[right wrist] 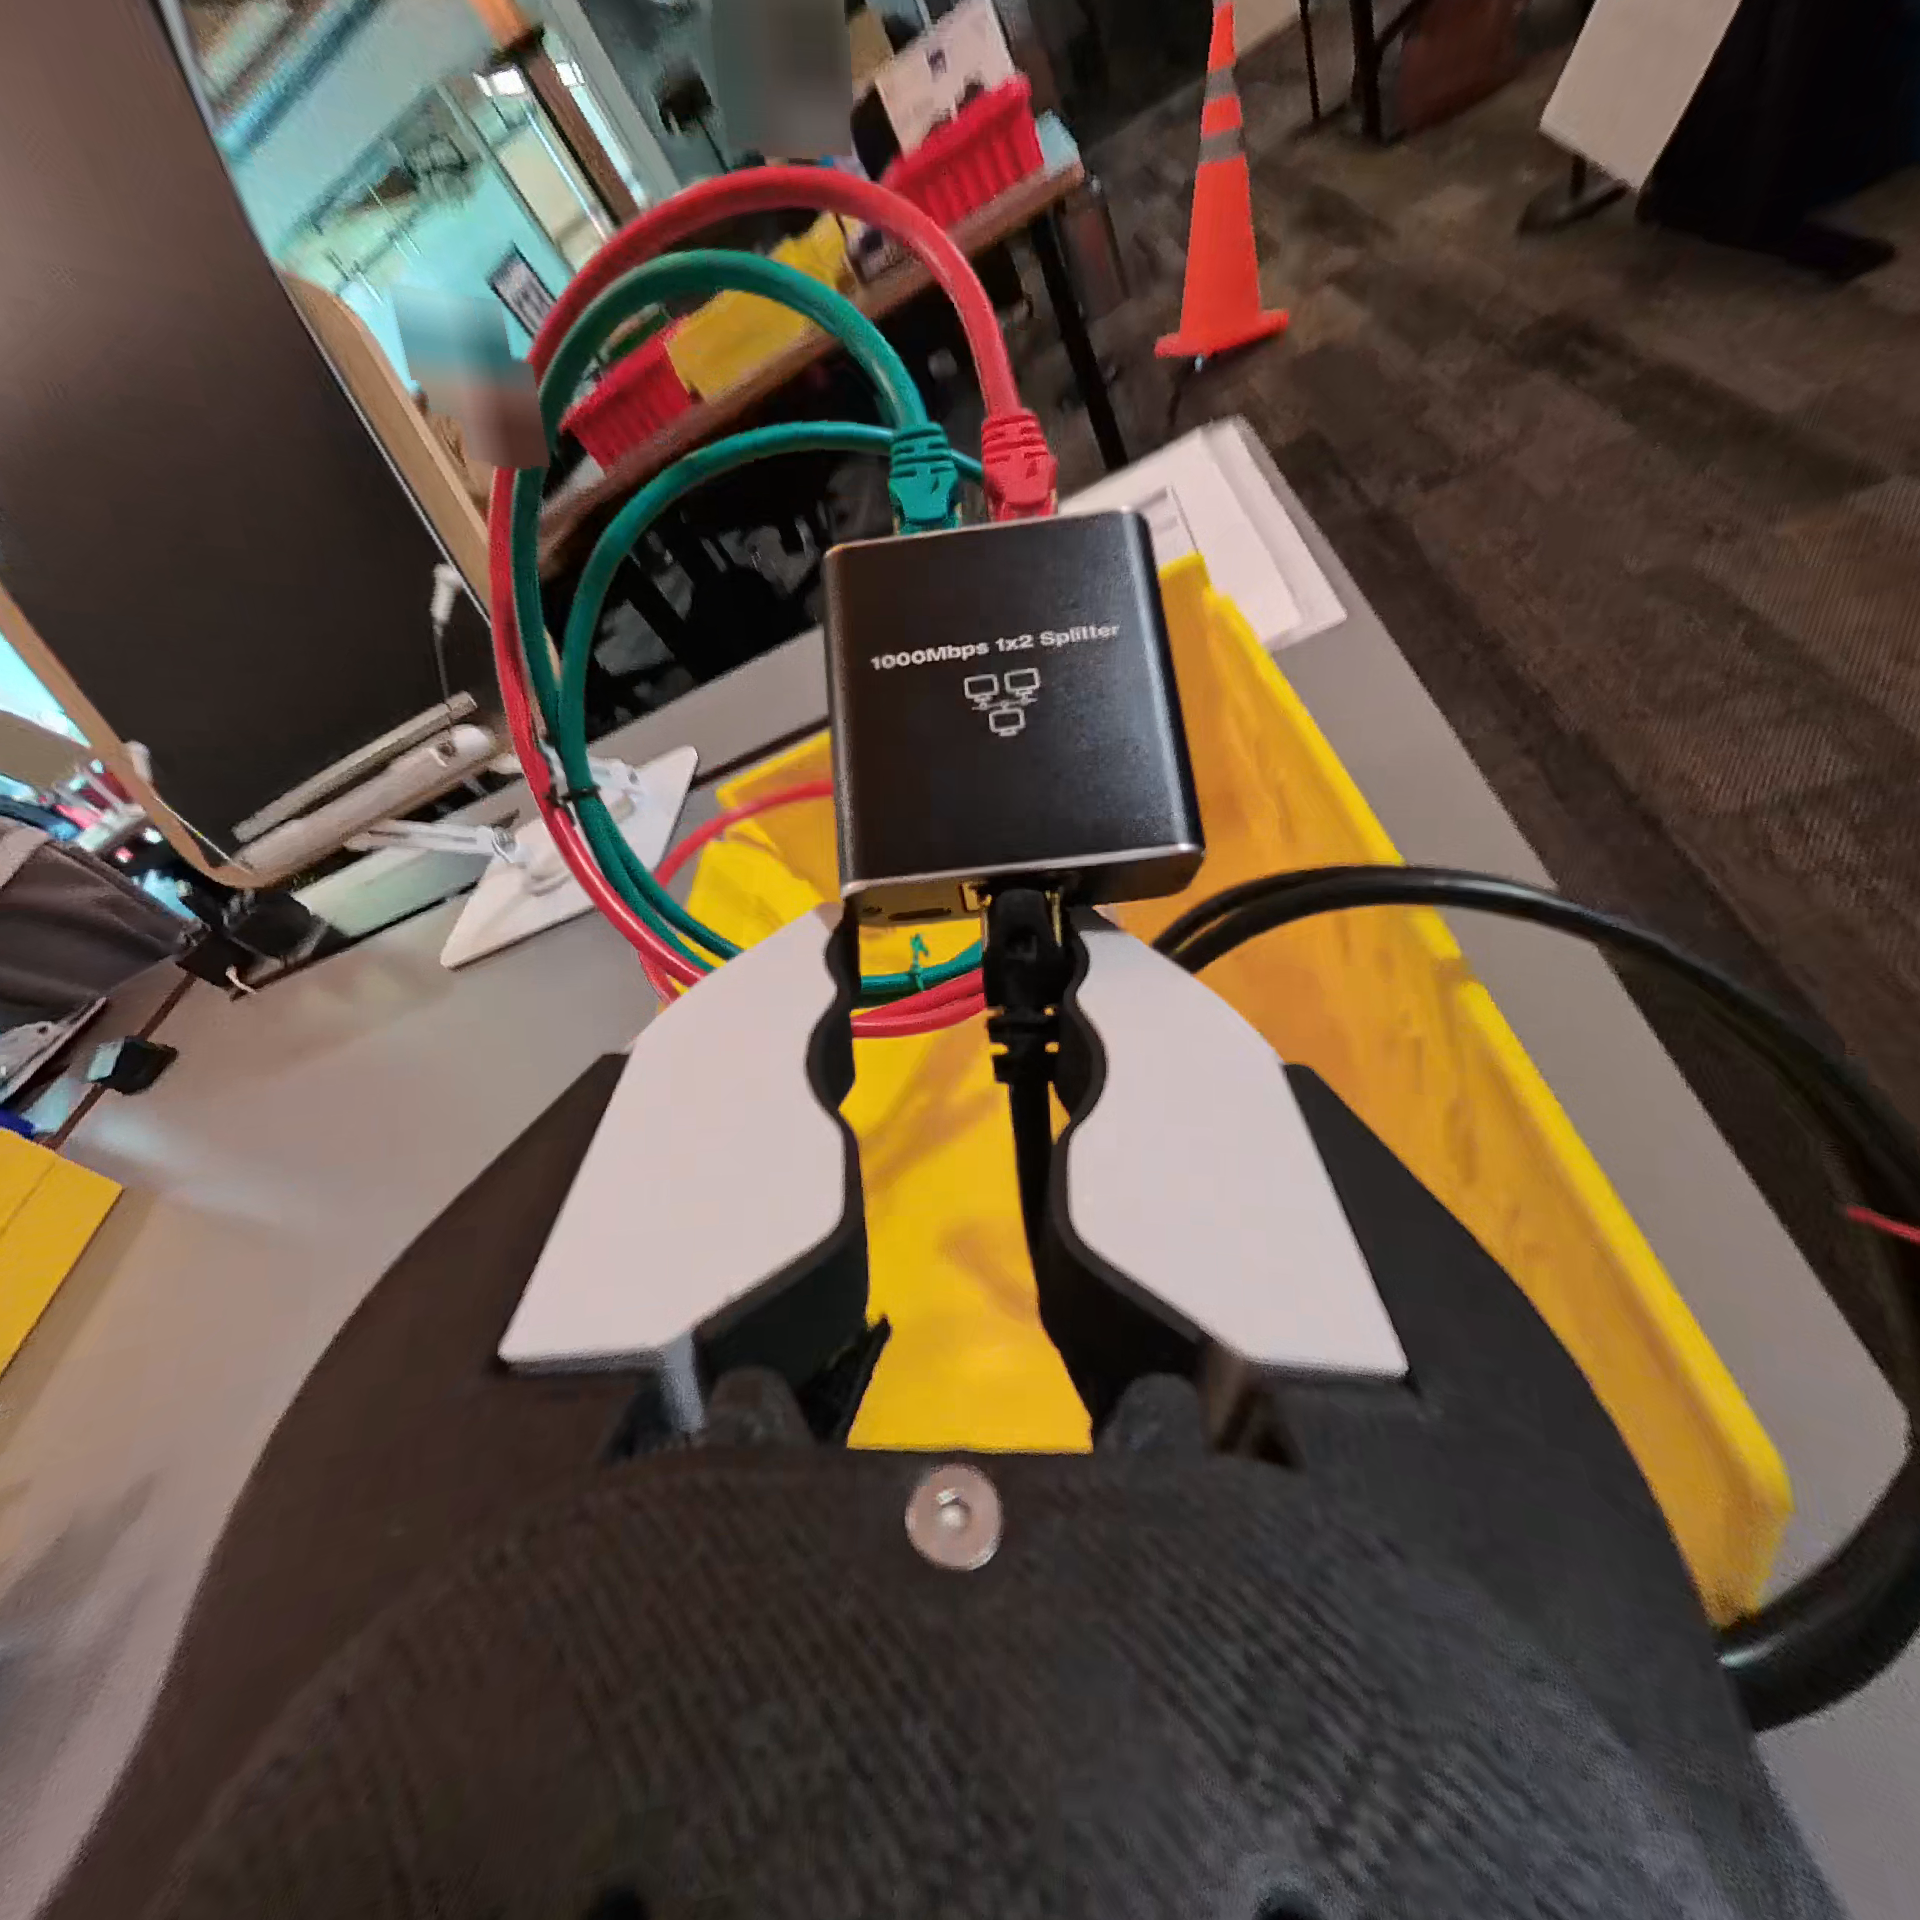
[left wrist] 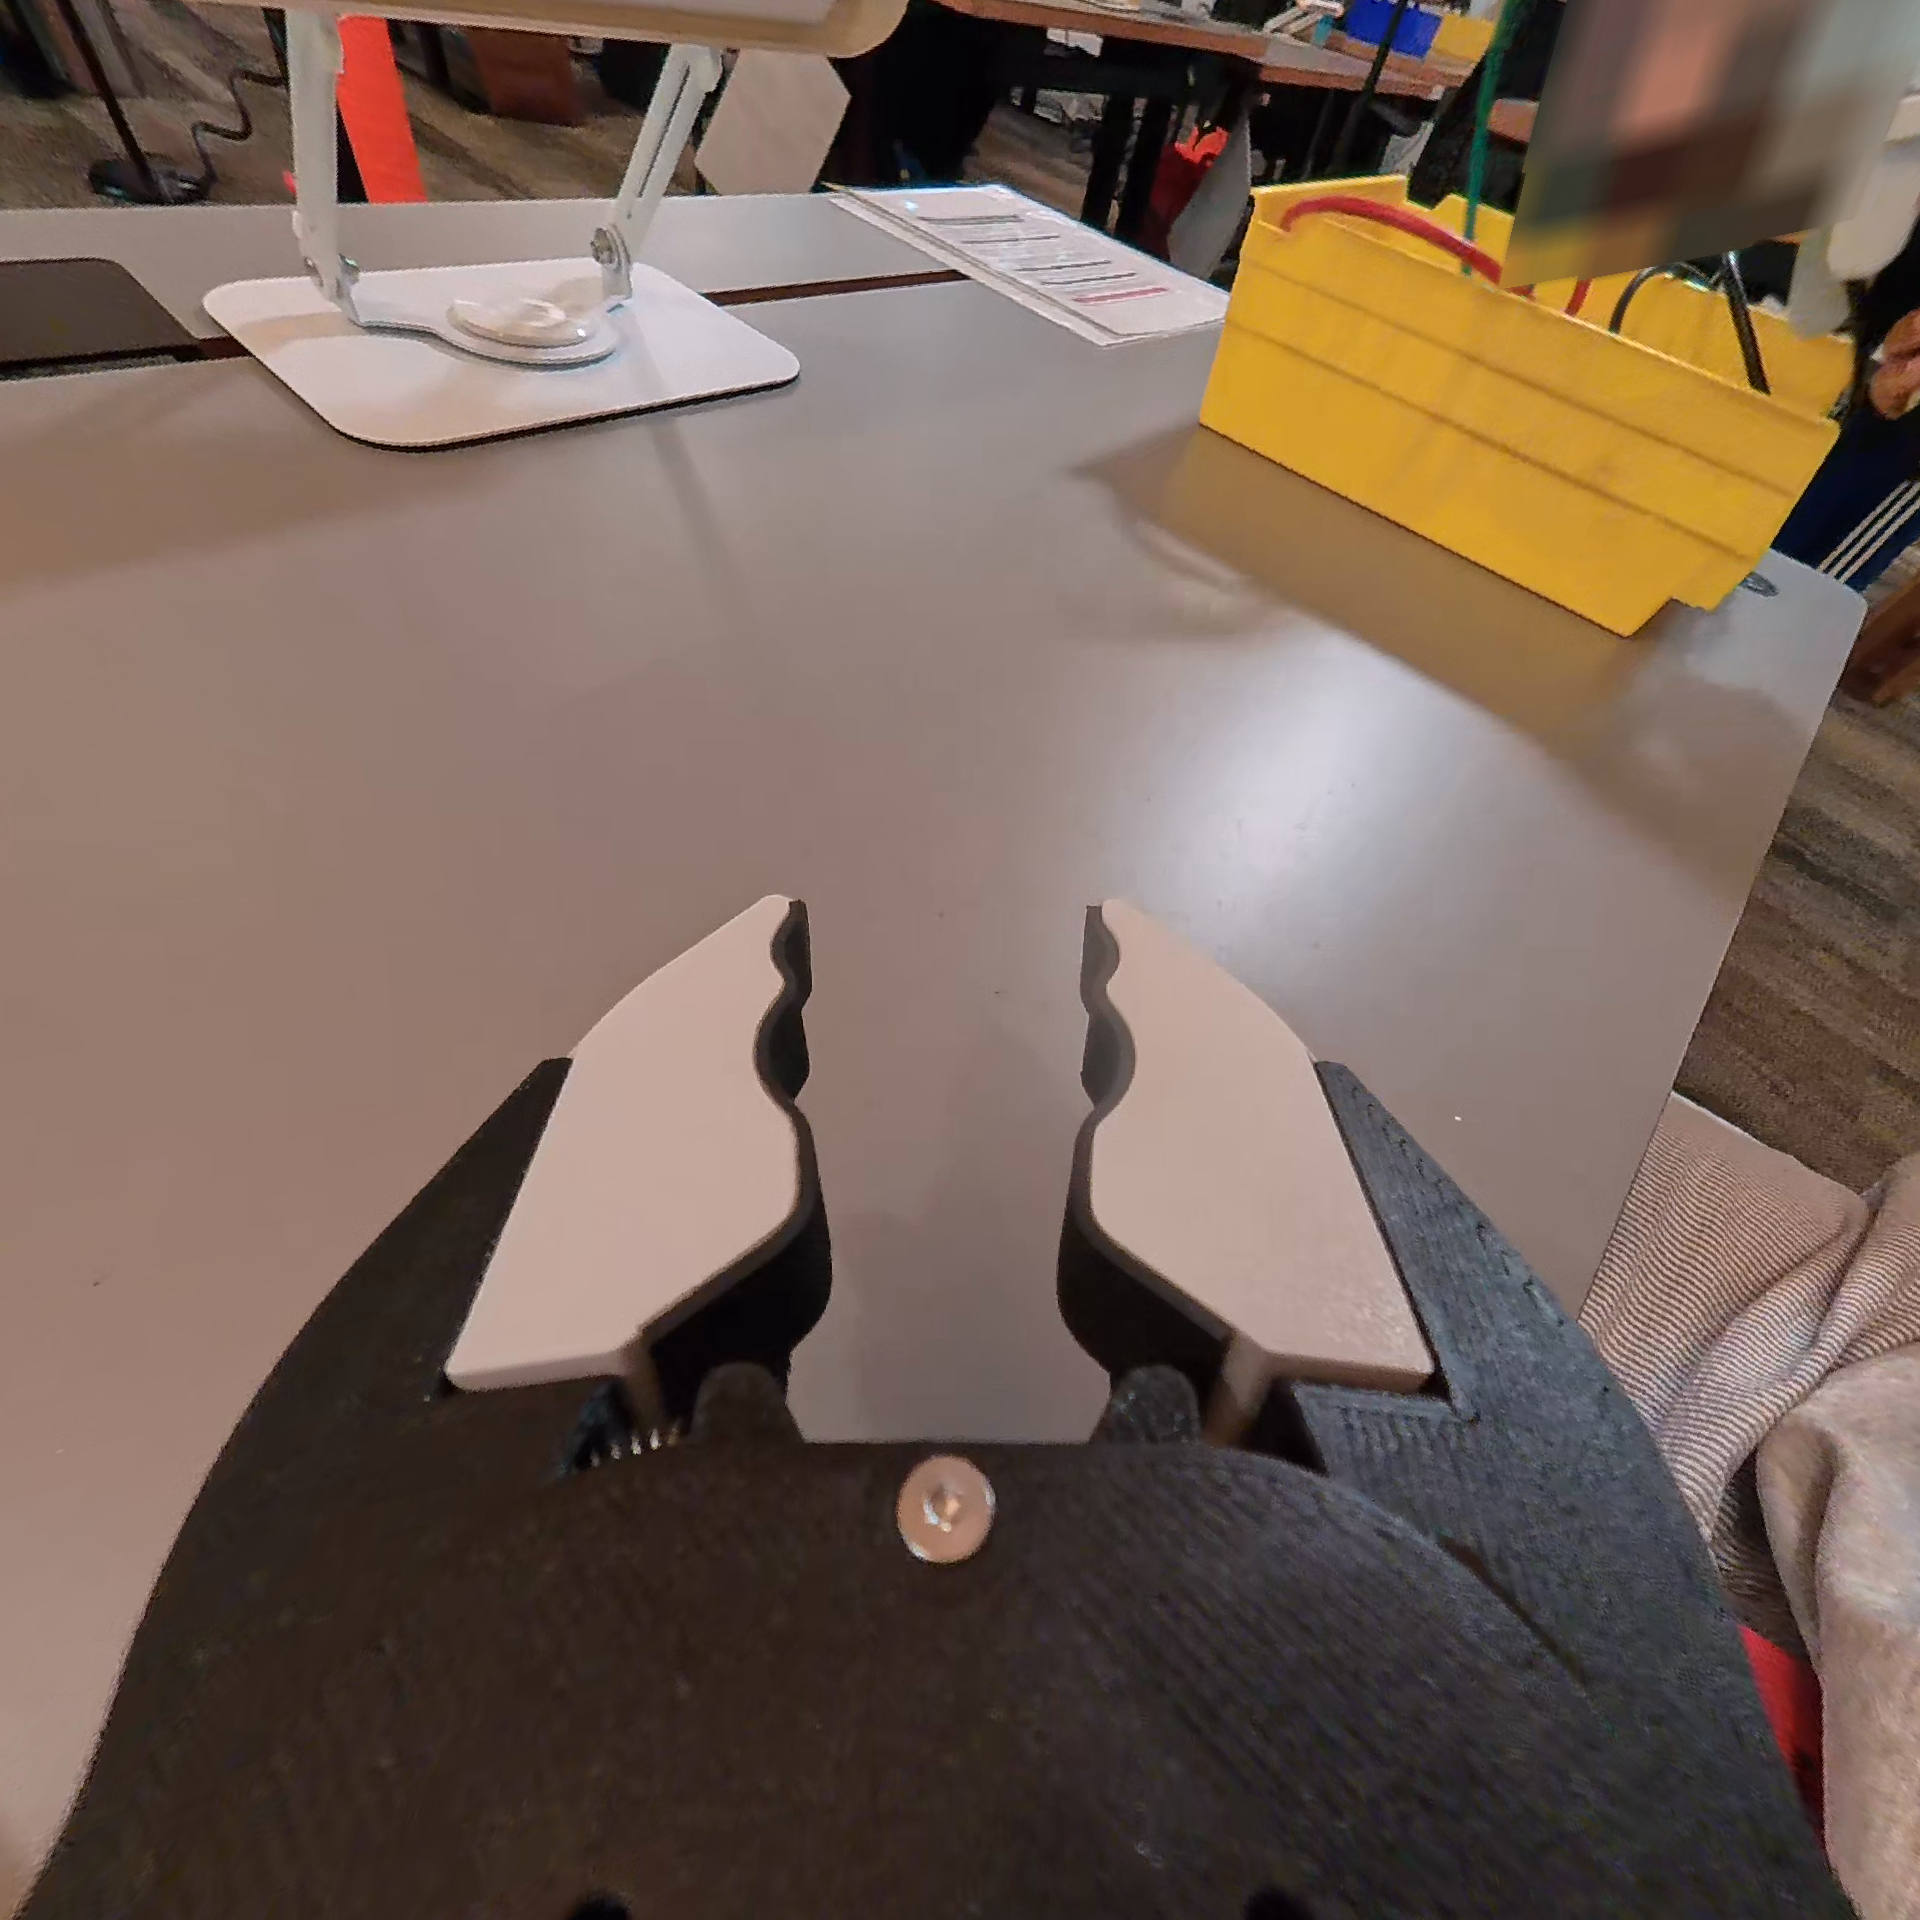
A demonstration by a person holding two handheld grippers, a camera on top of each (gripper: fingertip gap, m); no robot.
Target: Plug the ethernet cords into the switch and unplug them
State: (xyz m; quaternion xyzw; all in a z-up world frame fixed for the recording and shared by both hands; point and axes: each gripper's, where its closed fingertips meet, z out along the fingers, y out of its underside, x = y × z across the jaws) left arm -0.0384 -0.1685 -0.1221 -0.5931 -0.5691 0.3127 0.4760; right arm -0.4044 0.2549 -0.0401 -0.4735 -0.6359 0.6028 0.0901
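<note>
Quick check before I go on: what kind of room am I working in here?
Probably a shared lab or workshop rather than a home: grey worktables with yellow parts bins, more tables holding red bins behind, and an orange traffic cone on the carpeted floor.

Grey table (left wrist: 727, 675) spread wide under soft glare, brown patterned carpet (right wrist: 1558, 343) seen beyond, orange traffic cone (right wrist: 1224, 208) stood on it, glass partition (right wrist: 395, 156) glimpsed behind, further tables (left wrist: 1195, 42) lined up at the back
</note>
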